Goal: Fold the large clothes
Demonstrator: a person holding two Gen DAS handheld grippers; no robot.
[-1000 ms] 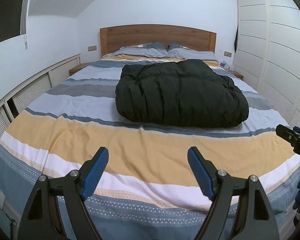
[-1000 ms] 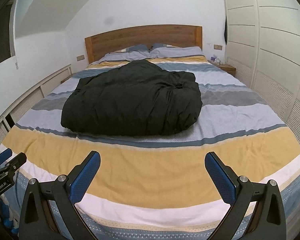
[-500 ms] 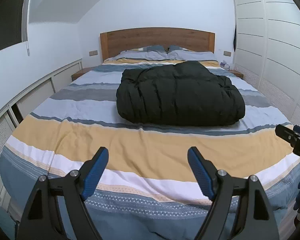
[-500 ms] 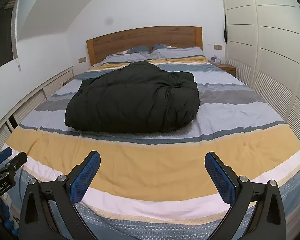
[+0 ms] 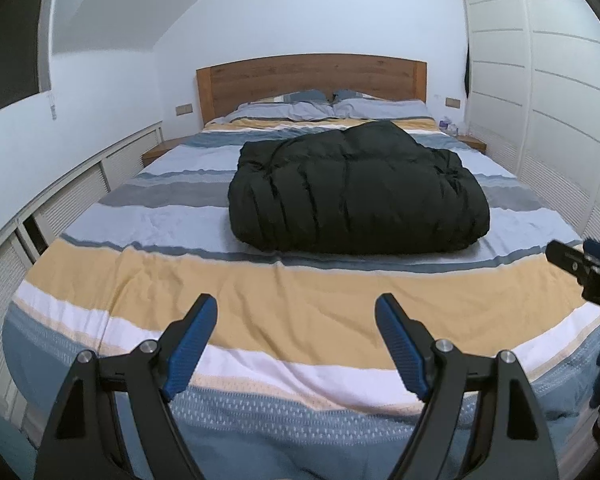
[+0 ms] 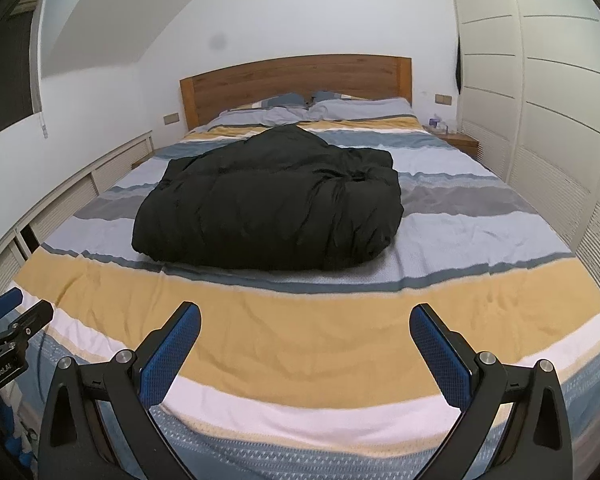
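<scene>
I see the jacket lying on the bed near its middle, pillows behind it against the headboard. My left gripper and right gripper hang side by side over the foot end, well apart from the jacket. The wardrobe stands right of the bed.

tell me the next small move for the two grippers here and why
Probably bring both forward to the bulky black padded garment: the left gripper and right gripper hang open and empty over the striped bed cover's near end, well short of it.
</scene>
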